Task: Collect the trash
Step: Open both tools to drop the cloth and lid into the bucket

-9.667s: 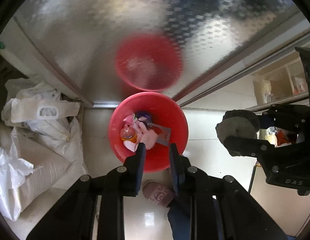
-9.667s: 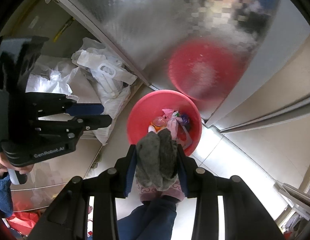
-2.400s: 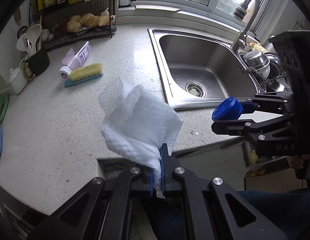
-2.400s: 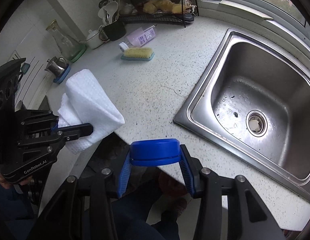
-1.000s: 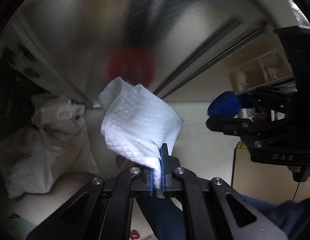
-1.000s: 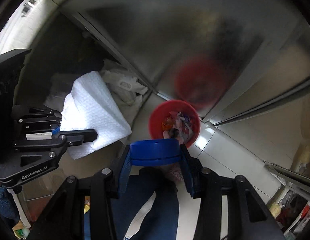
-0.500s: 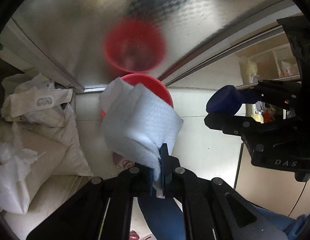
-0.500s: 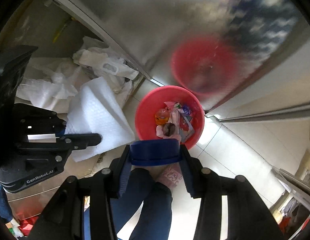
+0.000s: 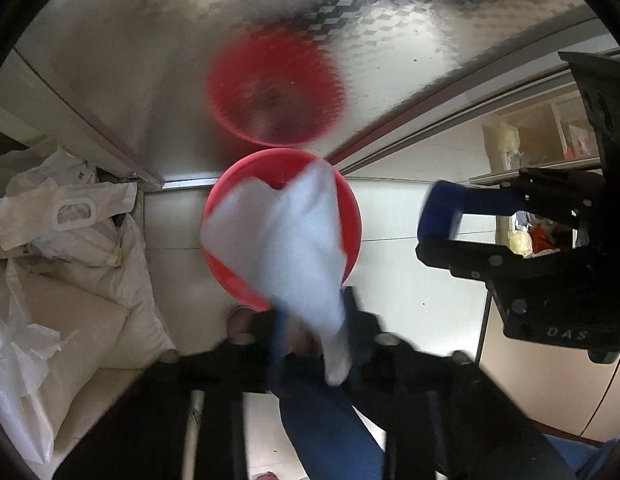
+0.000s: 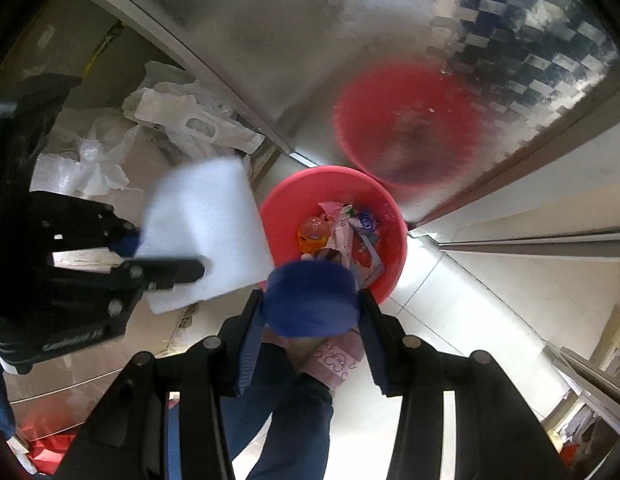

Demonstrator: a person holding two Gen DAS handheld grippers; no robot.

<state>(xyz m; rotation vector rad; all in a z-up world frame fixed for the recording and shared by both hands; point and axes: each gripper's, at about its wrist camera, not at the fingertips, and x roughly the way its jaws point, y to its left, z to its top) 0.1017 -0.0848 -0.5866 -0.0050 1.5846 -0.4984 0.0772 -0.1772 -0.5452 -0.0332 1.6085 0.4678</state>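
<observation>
A red basin point(image 9: 350, 216) point(image 10: 390, 216) stands on the floor against a metal door, with wrappers and an orange bottle point(image 10: 312, 234) inside. My left gripper point(image 9: 314, 316) has its jaws parted; a white paper towel point(image 9: 285, 240) point(image 10: 201, 232) hangs between them above the basin, blurred. Whether it still touches a finger I cannot tell. My right gripper point(image 10: 310, 308) is open with a blue cap point(image 10: 310, 300) point(image 9: 440, 216) loose between its fingers, over the basin's near rim.
White bags point(image 9: 57, 240) point(image 10: 181, 128) are piled to the left of the basin. The metal door point(image 9: 269, 20) mirrors the basin. My leg and a pink slipper point(image 10: 334, 356) are just below the basin. Shelves point(image 9: 542, 148) stand at the right.
Both grippers have opened over the basin. The towel has slipped loose and blurred in the left gripper. The blue cap has tilted free between the right fingers.
</observation>
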